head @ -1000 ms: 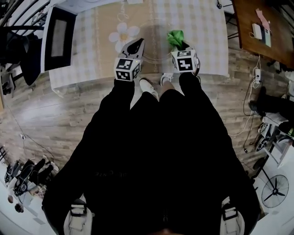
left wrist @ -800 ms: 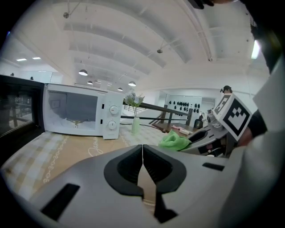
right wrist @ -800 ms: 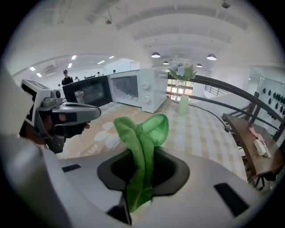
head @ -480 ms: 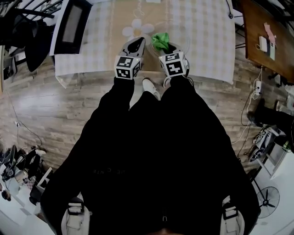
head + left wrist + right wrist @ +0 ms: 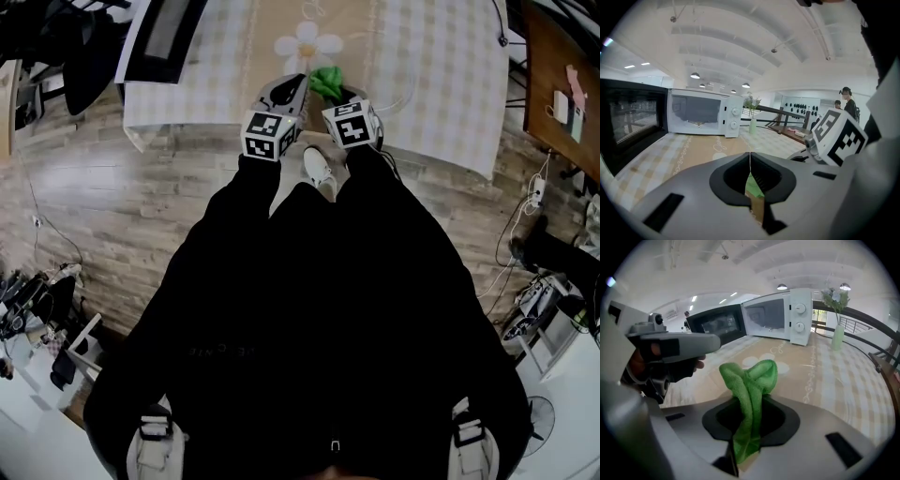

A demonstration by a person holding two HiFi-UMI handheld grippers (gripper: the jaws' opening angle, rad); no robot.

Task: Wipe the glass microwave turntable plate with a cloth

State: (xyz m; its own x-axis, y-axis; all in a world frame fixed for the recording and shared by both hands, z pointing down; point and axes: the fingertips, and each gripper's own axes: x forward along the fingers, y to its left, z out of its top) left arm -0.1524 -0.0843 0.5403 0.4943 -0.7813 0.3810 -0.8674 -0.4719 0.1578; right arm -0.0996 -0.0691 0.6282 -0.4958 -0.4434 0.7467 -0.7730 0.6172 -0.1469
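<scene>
A: Status?
B: R gripper [image 5: 749, 405] pinches green cloth [image 5: 752, 376], bunch poking up past jaws. L gripper [image 5: 750, 155] pressed together, empty, just beside.
A: Plate?
B: Can't pick it out for sure (clear glass, patterned table [image 5: 843, 376]). Microwave [image 5: 778, 317] open at far end. Cloth's off the surface; I'd judge wiping's all left.

No readable text or numbers.
</scene>
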